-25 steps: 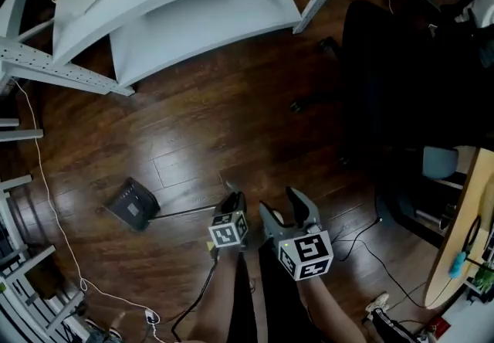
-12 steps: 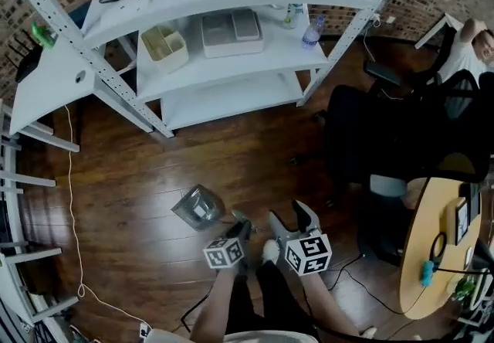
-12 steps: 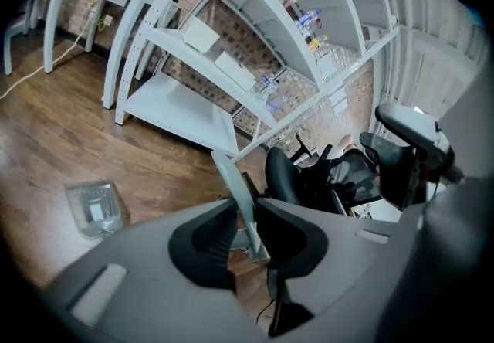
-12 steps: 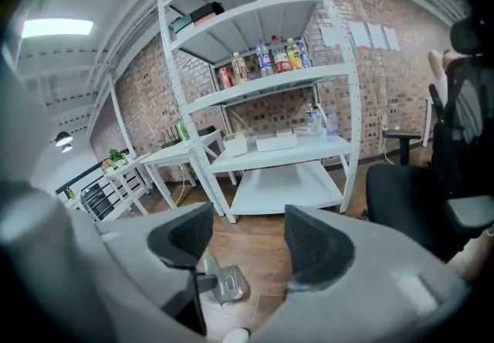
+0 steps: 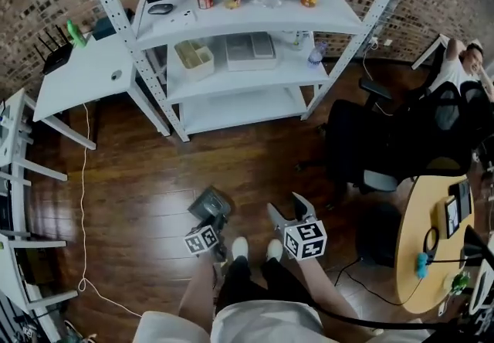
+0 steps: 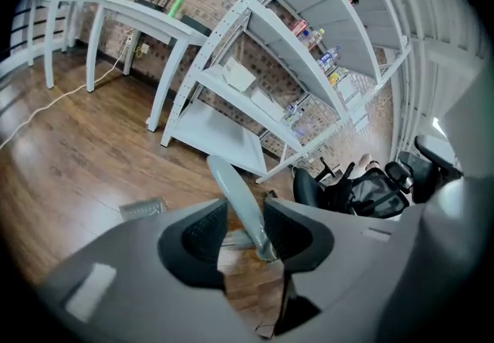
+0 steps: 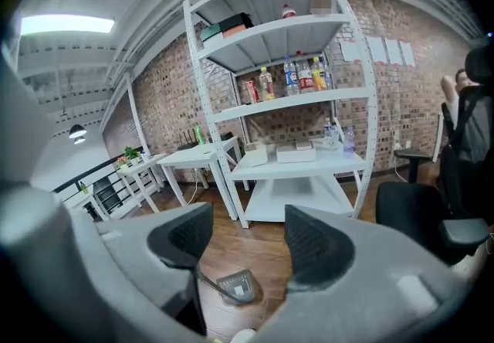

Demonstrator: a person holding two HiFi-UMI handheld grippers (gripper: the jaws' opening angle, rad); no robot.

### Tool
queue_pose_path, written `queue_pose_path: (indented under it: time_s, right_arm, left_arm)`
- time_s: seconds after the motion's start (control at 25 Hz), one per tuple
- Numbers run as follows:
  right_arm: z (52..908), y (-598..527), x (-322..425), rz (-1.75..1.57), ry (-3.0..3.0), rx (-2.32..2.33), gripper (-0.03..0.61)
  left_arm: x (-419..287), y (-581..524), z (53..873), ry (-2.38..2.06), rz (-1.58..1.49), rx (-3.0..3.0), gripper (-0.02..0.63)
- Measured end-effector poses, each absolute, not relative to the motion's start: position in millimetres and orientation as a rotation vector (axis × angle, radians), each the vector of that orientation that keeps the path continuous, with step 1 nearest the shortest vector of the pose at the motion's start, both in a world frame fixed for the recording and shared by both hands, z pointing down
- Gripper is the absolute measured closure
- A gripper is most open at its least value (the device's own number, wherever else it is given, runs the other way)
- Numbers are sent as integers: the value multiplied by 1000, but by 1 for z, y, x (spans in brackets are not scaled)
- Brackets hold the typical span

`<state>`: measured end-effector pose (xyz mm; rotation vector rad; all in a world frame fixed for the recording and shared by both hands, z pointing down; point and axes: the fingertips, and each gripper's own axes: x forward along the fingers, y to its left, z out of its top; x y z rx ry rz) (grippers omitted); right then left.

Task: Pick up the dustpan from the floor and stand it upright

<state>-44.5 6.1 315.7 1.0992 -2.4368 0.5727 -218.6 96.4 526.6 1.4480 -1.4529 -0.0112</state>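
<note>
The dustpan's grey pan rests on the wood floor just ahead of my left gripper, and its long handle rises steeply back to that gripper. In the left gripper view the thick grey handle runs between the jaws of the left gripper, which are opening. The handle lies against the right pad with a gap at the left pad. My right gripper hangs beside it, open, with nothing between its jaws. From the right gripper the pan shows below, its thin rod passing behind the left jaw.
A white shelf unit with bottles and bins stands ahead. A white side table is at the left and a white cable trails on the floor. A black office chair and a round wooden table are at the right.
Both grippers have risen well above the floor. The dustpan, lying flat at the left before, now has its pan close ahead of the left gripper and its handle raised steeply.
</note>
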Motion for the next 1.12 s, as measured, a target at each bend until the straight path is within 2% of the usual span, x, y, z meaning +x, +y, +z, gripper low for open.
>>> queue_pose_path:
  time_s: [0.32, 0.48, 0.68, 0.84, 1.04, 1.12]
  right_arm:
    - [293, 60, -84, 537, -2494, 1024, 302]
    - [280, 93, -93, 506, -2550, 956, 302]
    - [242, 136, -91, 386, -2659, 894, 302]
    - [216, 188, -50, 316, -2740, 911, 302]
    - [177, 268, 33, 186, -2833, 994, 193]
    - [168, 287, 48, 157, -2827, 961, 183]
  left_arm:
    - [-262, 138, 521, -1506, 15, 1417, 225]
    - [-277, 177, 499, -1692, 132, 1438, 184]
    - [-268, 219, 421, -1888, 157, 1544, 187]
    - [-216, 260, 340, -2024, 200, 1718, 211]
    - [-110, 330, 250, -2121, 231, 1954, 230]
    - [-83, 352, 218, -2137, 174, 1965, 230]
